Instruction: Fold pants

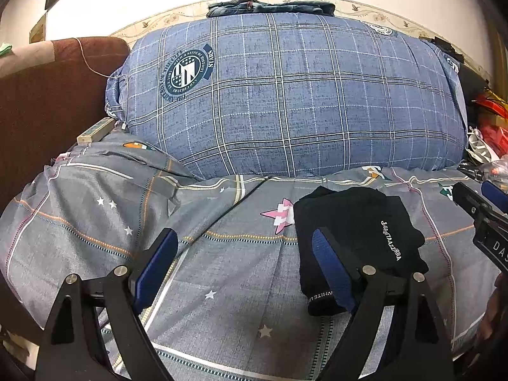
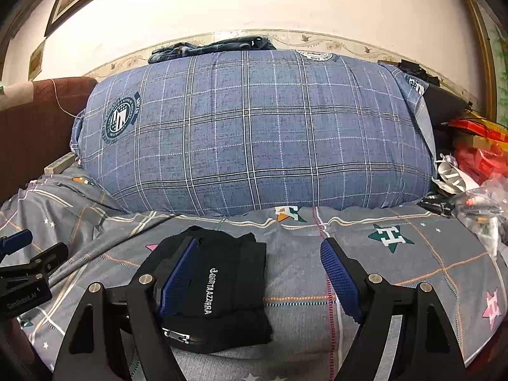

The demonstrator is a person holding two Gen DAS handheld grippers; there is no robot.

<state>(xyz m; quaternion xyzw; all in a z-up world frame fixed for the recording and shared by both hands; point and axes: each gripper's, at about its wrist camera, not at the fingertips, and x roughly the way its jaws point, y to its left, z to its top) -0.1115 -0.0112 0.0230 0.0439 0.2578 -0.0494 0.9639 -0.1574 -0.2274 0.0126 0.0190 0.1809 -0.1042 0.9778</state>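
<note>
Nearest the lens in your left wrist view: the left gripper [image 1: 244, 260], lower centre of frame, jaws spread wide. Its blue pads [image 1: 330, 273] grip nothing — only grey patterned bedsheet [image 1: 222, 311] shows between them. The right-hand finger of that gripper overlaps the left edge of the folded black pants [image 1: 358, 231] in the picture; whether it touches the cloth or sits just above it you cannot tell from this angle.

Right wrist view: your right gripper [image 2: 258, 273] fills the lower centre of frame, jaws likewise held wide apart, nothing pinched. Its left finger stands over the left part of the pants [image 2: 228, 285]; contact not resolvable. Its right finger is over bare bedsheet [image 2: 412, 254], apart from the garment.

Pants: a compact black folded bundle lying flat on the bedsheet, white lettering facing up. In the left view it sits lower right of centre; in the right view, lower left of centre — so between your two grippers, nearer the inner finger of each.

Cross-check: the right gripper's tip shows at the right edge of the left view [image 1: 476, 209]; the left gripper shows at the left edge of the right view [image 2: 25, 273].

Behind the pants, middle of both frames: a large blue plaid pillow [image 1: 285, 95] with dark jeans [image 1: 270, 6] lying on top.
</note>
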